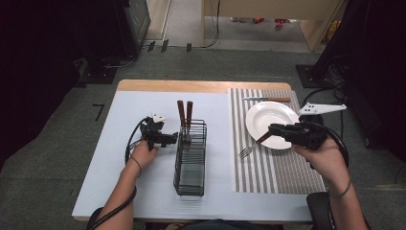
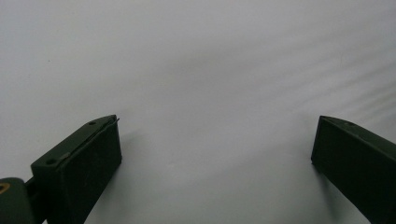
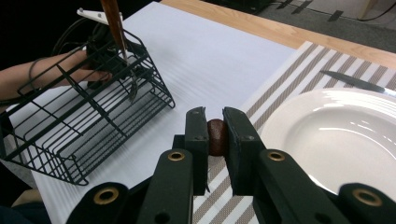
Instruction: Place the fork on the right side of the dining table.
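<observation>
A pale wooden table [image 1: 201, 86] carries a smooth white sheet [image 1: 143, 158] over most of its top and, toward the right, a woven placemat [image 1: 268, 172] striped grey and white. On the sheet stands a black wire rack [image 1: 190, 158], a long open basket of thin rods, with two brown-handled utensils [image 1: 184, 115] standing upright at its far end. On the placemat sits a round, glossy white plate [image 1: 268, 115] with a shallow well, and beyond it lies a knife [image 1: 265, 99] with a steel blade and wooden handle. The fork [image 1: 253, 146], steel tines and a dark brown wooden handle, lies slantwise with its tines over the stripes just left of the plate's near edge and its handle running up toward the right gripper [image 1: 274, 129]. In the right gripper view the rounded handle end [image 3: 216, 136] sits squeezed between the two black jaws near their tips, so this gripper is closed on the fork; the right hand [image 1: 321, 153] comes in from the lower right, the gripper pointing leftward and low over the placemat. The left gripper [image 1: 170, 140] sits just left of the rack, held from behind by the left hand [image 1: 143, 153], forearm angled up from the bottom edge; its jaws stand wide apart above bare white sheet with nothing between them.
</observation>
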{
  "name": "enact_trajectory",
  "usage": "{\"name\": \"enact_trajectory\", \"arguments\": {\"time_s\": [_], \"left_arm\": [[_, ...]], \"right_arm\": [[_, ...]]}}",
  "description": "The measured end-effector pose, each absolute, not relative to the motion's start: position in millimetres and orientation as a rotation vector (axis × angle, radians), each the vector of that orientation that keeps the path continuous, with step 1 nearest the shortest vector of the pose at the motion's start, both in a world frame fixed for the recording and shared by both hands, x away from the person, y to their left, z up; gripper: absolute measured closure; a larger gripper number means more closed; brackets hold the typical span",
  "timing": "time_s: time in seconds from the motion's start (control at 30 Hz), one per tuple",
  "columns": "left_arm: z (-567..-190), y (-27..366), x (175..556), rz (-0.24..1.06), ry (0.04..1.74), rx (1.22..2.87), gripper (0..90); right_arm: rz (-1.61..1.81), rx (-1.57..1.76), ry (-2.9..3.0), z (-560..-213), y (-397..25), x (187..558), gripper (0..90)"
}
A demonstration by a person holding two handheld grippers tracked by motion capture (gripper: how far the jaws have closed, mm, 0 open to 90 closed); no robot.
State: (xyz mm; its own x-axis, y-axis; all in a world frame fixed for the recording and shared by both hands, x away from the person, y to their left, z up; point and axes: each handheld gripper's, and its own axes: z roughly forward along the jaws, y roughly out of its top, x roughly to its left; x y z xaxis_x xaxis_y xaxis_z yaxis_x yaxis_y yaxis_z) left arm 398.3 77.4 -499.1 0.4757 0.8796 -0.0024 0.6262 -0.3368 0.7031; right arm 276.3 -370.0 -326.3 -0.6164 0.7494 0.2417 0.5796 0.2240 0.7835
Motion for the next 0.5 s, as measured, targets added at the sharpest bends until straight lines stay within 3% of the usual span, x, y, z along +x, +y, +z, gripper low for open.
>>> {"name": "enact_trajectory", "arguments": {"time_s": [0.5], "left_arm": [[-499.1,77.4,398.2,0.507,1.242,2.080,1.7]], "right_arm": [[1.302,1.351,2.263,-336.7,-386.1,267.8,81.1]]}}
